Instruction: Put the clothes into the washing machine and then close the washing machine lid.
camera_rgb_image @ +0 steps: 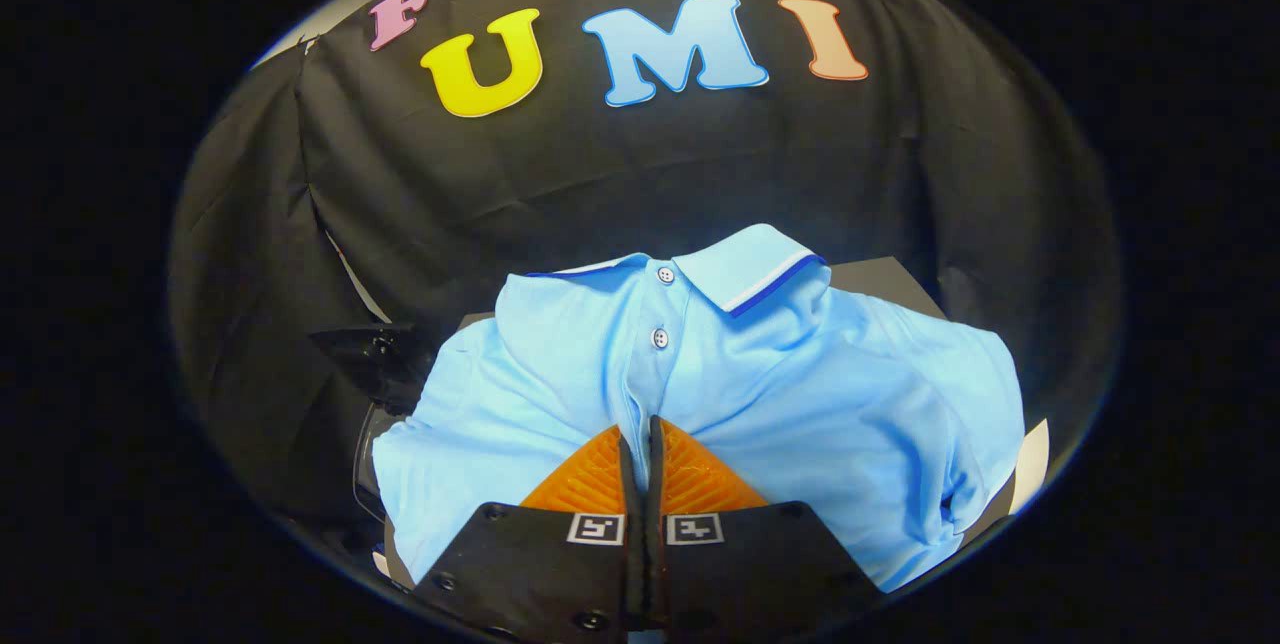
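A light blue polo shirt (800,374), with a white and dark blue trimmed collar and two buttons, lies spread just ahead of and around my fingers. My gripper (640,429) is shut on a fold of the shirt's front, just below the button placket. The fabric bunches up at the fingertips. A dark part of the washing machine (375,359) shows at the shirt's left; I cannot tell whether its lid stands open.
A dark flat surface (885,279) shows behind the shirt's collar on the right. A white edge (1032,464) peeks out beside the shirt's right sleeve. The black cloth wall hangs close behind everything.
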The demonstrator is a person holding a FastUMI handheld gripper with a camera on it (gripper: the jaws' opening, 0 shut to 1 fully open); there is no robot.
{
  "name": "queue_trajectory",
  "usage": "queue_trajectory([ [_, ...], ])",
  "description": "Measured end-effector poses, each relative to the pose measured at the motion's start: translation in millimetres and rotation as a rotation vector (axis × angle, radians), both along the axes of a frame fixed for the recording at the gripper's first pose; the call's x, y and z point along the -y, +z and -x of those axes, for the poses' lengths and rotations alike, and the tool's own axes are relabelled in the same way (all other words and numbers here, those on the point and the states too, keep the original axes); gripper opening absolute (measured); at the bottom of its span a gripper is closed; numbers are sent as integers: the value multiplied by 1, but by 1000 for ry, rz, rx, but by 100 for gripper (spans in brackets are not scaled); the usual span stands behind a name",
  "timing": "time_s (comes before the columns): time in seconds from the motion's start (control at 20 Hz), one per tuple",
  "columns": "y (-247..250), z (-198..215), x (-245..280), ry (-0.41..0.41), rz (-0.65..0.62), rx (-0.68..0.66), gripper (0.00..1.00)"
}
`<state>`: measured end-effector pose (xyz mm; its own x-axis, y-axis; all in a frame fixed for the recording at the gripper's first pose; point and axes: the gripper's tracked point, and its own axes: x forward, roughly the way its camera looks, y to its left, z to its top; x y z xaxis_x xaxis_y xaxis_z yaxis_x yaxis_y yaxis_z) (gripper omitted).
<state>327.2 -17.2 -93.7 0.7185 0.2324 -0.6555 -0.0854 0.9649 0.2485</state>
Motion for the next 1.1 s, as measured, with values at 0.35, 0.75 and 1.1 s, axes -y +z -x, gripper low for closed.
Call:
queue_trajectory([
  [0.35,63,-1,-9,-9,-71,151,1],
  [0.75,161,8,-38,32,-117,334,1],
  [1.1,219,22,-75,74,-130,436,1],
])
